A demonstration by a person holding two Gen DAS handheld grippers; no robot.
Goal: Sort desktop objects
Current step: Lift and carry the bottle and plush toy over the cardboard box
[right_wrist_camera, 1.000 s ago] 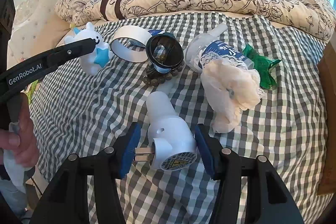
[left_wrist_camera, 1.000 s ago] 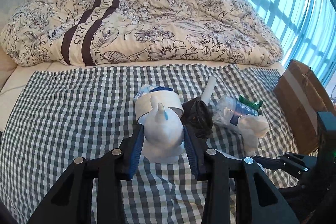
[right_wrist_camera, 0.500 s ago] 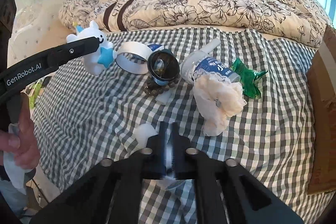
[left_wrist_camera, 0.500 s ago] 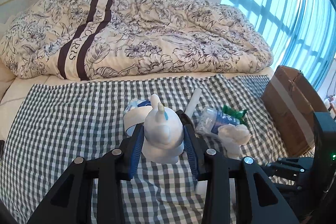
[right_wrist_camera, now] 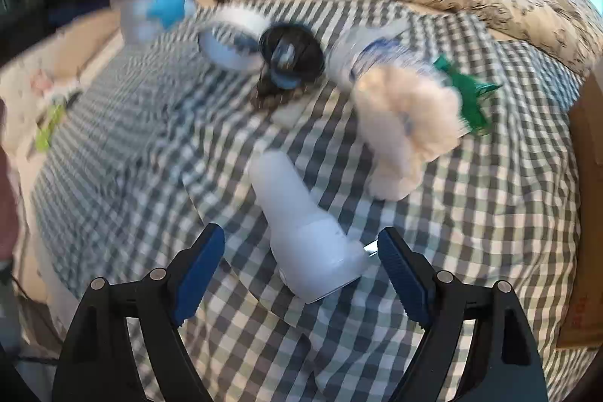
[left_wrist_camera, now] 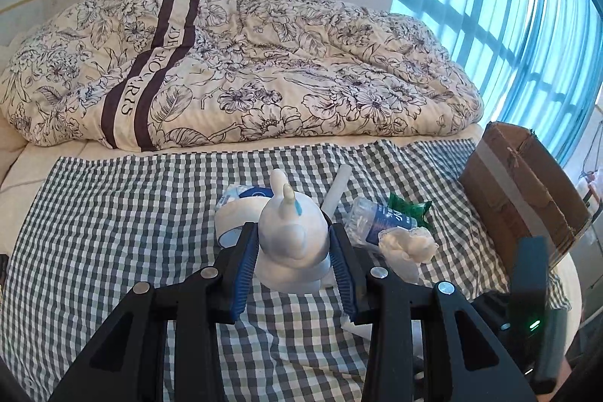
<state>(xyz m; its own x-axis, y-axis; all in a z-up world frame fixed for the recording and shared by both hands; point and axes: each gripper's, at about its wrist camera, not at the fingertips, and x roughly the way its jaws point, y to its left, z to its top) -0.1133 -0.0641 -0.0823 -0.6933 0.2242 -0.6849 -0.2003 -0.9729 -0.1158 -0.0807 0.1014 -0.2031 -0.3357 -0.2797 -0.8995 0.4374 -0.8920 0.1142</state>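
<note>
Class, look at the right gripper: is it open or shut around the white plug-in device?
Open. The right gripper has its jaws spread either side of the white plug-in device, which lies on the checked cloth.

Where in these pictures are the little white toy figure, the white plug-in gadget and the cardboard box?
white toy figure [left_wrist_camera: 292,247]: left wrist view, on its rounded back, between the left gripper's blue pads.
white plug-in gadget [right_wrist_camera: 305,232]: right wrist view, mid-body, lying on the checked cloth.
cardboard box [left_wrist_camera: 516,187]: left wrist view, on its taped top flap.

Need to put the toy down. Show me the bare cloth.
Bare checked cloth lies left of the tape roll, up to the quilt. Crowded: bottle, green wrapper and white plug toward the cardboard box.
</note>
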